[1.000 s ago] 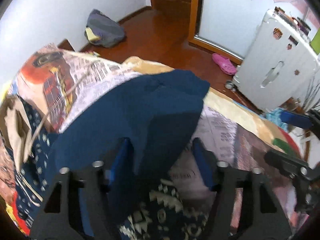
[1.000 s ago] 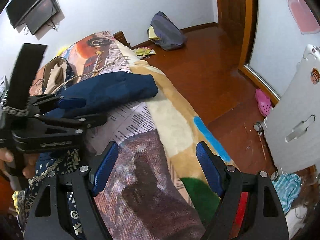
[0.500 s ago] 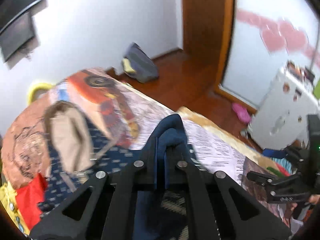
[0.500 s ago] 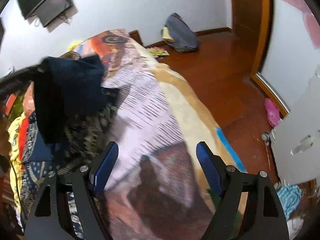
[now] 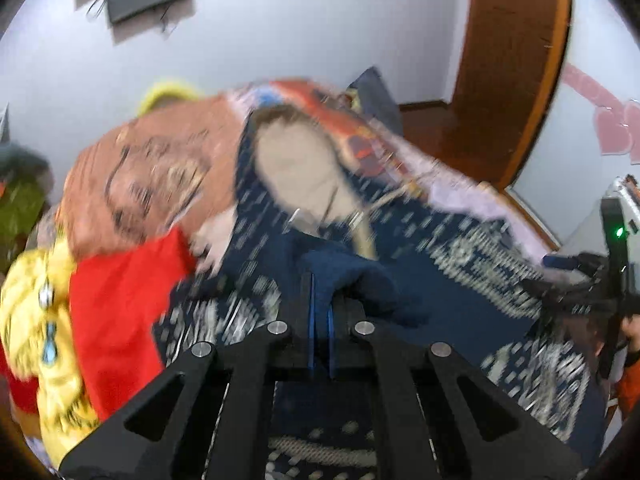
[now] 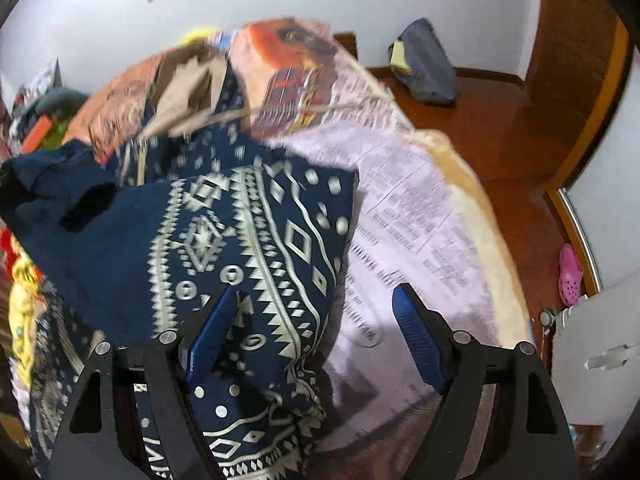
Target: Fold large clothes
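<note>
A large navy garment with a white geometric pattern (image 6: 248, 232) lies on the printed bedspread (image 6: 420, 216), its near part folded over on itself. In the left wrist view the same garment (image 5: 460, 280) spreads across the bed, blurred by motion. My left gripper (image 5: 320, 292) is shut on a bunched fold of plain navy fabric (image 5: 352, 276) from that garment and holds it raised above the bed. My right gripper (image 6: 314, 296) stands open over the garment's right edge. Its left finger is above the patterned cloth and its right finger above the bedspread, with nothing pinched.
A red cloth (image 5: 120, 300) and a yellow cloth (image 5: 32, 320) lie at the bed's left side. A beige-lined hood (image 5: 304, 168) lies farther up. On the wooden floor are a grey bag (image 6: 428, 68) and a pink shoe (image 6: 570, 276). A white cabinet (image 6: 600, 360) stands at the right.
My left gripper closed on the navy fabric, then lifted and carried it leftward across the bed, folding the garment pattern side up. My right gripper shifted left over the garment's edge, still open.
</note>
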Tool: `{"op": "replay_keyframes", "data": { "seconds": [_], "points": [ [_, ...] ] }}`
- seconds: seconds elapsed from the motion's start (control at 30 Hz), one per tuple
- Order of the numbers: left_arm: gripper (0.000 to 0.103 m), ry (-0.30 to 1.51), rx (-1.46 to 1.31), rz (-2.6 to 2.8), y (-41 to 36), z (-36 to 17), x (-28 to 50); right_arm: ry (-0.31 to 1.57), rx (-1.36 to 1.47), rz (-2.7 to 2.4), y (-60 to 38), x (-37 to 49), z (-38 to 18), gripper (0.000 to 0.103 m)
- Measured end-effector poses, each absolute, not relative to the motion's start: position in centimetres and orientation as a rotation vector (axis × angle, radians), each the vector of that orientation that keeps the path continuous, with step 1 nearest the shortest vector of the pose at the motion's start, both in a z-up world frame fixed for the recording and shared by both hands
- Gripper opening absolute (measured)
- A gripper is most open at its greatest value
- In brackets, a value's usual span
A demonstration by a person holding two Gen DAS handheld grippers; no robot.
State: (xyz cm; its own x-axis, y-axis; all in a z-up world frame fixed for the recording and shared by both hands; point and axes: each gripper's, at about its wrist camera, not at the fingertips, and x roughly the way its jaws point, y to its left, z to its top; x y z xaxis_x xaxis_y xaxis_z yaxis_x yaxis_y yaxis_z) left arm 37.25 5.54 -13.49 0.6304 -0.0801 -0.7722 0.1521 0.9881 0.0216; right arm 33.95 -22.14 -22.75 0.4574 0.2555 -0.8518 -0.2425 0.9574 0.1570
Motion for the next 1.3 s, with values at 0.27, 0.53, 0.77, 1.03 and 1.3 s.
{"op": "replay_keyframes", "data": {
  "seconds": [0.27,0.53,0.77,1.03,1.3],
  "points": [
    [0.012,1.067,0.012,-0.040,10.6,-21.6,34.8,1.054,-0.091,0.290,-20.6,33.0,-23.6,0.079],
    [0.047,1.077,0.186,0.009,9.0,-23.1,32.5,1.075,-0.083,0.274,-20.6,32.9,-23.4,0.079],
    [0.068,0.982,0.231,-0.117,5.5,-19.4,30.7,1.052,-0.105,0.275,-20.1,32.1,-22.4,0.079],
    [0.068,1.004,0.203,-0.209,1.2,-20.0,33.5,0.990,-0.110,0.293,-19.5,31.2,-20.6,0.079],
    [0.064,1.080,0.071,-0.158,1.4,-23.5,36.7,0.986,-0.115,0.299,-19.4,31.1,-20.8,0.079]
  ]
}}
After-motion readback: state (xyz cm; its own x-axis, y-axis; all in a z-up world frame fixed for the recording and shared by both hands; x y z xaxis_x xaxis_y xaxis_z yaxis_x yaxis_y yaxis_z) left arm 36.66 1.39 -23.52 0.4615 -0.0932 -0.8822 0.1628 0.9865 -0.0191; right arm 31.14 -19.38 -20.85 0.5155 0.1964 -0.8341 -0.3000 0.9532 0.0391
